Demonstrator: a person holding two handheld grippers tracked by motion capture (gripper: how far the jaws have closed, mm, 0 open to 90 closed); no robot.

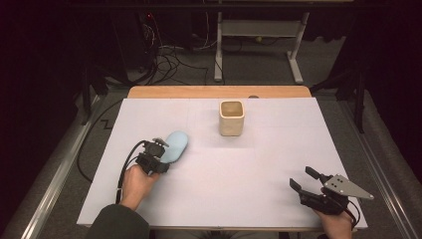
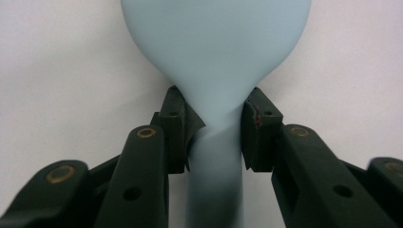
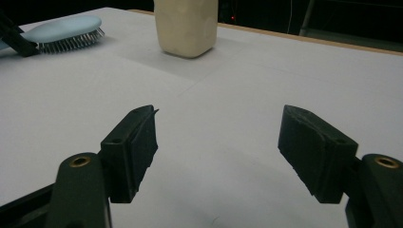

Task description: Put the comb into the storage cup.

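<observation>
A light blue hairbrush (image 1: 177, 144) lies bristles down on the white table cover, left of centre. My left gripper (image 1: 160, 151) is at its near end. In the left gripper view the two black pads (image 2: 177, 128) press on either side of the brush's narrow neck (image 2: 216, 137), where the handle meets the oval head (image 2: 216, 47). My right gripper (image 1: 300, 176) rests low at the front right of the table, open with nothing between its jaws (image 3: 216, 142). From there the hairbrush (image 3: 62, 31) shows far off to the left.
A cream square cup (image 1: 232, 118) stands upright at the back centre of the white cover (image 1: 224, 189), also seen ahead in the right gripper view (image 3: 187, 26). A wooden table edge (image 1: 219, 91) runs along the back; cables and desk legs lie beyond.
</observation>
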